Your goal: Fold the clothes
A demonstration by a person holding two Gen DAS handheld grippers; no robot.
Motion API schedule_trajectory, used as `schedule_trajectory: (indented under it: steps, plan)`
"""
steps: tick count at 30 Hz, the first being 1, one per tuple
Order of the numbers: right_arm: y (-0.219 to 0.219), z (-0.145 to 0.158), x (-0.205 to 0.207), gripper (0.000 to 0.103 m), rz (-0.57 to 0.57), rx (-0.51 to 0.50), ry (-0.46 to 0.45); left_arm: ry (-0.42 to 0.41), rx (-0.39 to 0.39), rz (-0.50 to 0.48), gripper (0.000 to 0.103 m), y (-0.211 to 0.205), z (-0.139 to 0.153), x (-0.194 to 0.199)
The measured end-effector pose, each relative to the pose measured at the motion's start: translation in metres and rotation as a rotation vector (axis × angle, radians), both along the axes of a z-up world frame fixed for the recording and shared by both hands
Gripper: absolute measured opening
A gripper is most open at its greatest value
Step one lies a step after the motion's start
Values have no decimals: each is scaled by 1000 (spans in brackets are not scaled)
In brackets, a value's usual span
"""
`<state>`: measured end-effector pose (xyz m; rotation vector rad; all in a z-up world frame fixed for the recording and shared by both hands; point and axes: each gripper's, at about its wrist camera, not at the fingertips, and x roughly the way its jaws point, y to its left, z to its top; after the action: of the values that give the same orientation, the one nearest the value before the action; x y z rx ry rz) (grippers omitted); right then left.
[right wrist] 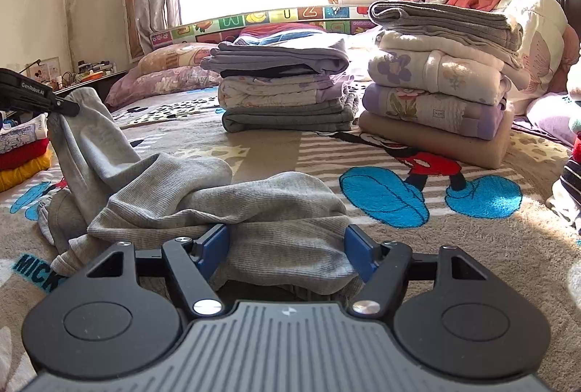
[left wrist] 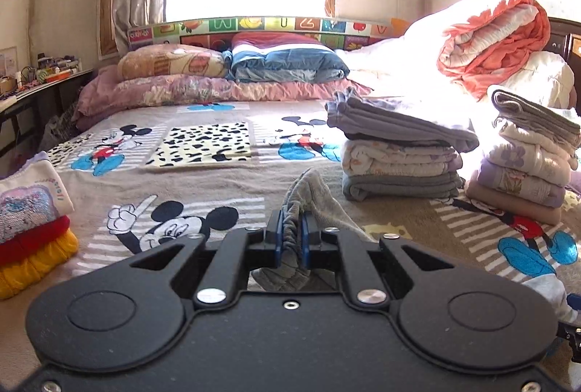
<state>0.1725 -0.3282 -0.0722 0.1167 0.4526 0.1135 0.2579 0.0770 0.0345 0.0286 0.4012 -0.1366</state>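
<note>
bed: Mickey-print cover (right wrist: 276, 152), folded stacks (right wrist: 287, 90) at back
grey garment: (right wrist: 225, 210) crumpled on cover, one end lifted at left
left gripper: (left wrist: 292, 237) clenched on garment's gathered edge, raised off bed
right gripper: (right wrist: 287, 248) jaws spread wide, garment fold lying between the blue pads (right wrist: 214, 245), not pinched

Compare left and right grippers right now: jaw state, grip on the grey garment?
The left gripper is shut, its blue pads pinching a bunched edge of the grey garment; the right gripper is open, its pads spread wide around a thick fold, not clamped. The left lifts its end off the Mickey Mouse bedspread; the right's end lies flat. Both work on the same garment.
</note>
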Motion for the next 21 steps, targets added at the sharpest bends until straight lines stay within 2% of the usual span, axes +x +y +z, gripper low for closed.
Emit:
schedule_trajectory:
  steps: [6, 8, 11, 14, 17, 21]
  plan:
    - [2, 1, -3, 74, -1, 16, 0, -130, -62, 66, 8, 28, 5, -17]
    - [3, 2, -6, 80, -1, 28, -3, -140, -106, 80, 8, 39, 0, -14]
    - [5, 9, -13, 83, 14, 37, -30, -132, -189, 106, 8, 59, -7, -4]
    - [16, 17, -24, 86, 49, -50, -77, -122, -271, 131, 8, 80, -8, 5]
    - [41, 20, -30, 86, 118, -241, -93, -124, -294, 144, 8, 92, -7, 11]
    - [70, 15, -35, 84, 204, -437, -91, -104, -333, 144, 8, 109, -12, 16]
